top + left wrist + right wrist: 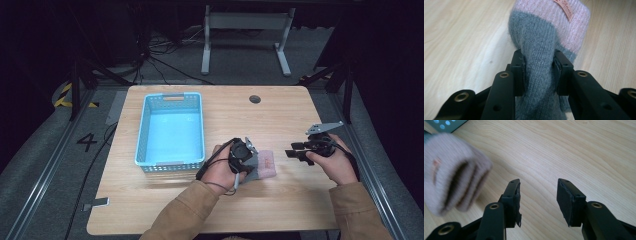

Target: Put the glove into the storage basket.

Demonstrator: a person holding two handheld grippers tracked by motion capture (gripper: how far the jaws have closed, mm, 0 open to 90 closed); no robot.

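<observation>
A knitted sock, grey with a pink cuff and a small orange label, lies on the wooden table; the sock sits near the middle front. My left gripper is shut on the sock's grey part, the knit bunched between its jaws. In the high view the left gripper is just left of the sock. My right gripper is to the sock's right, apart from it. Its jaws stand open over bare wood, the right gripper holding nothing. The pink cuff appears blurred at the left of the right gripper view.
A light blue plastic basket stands to the left of the grippers, with nothing seen inside. A round dark cable hole is in the table's back edge area. A metal frame leg stands on the floor beyond.
</observation>
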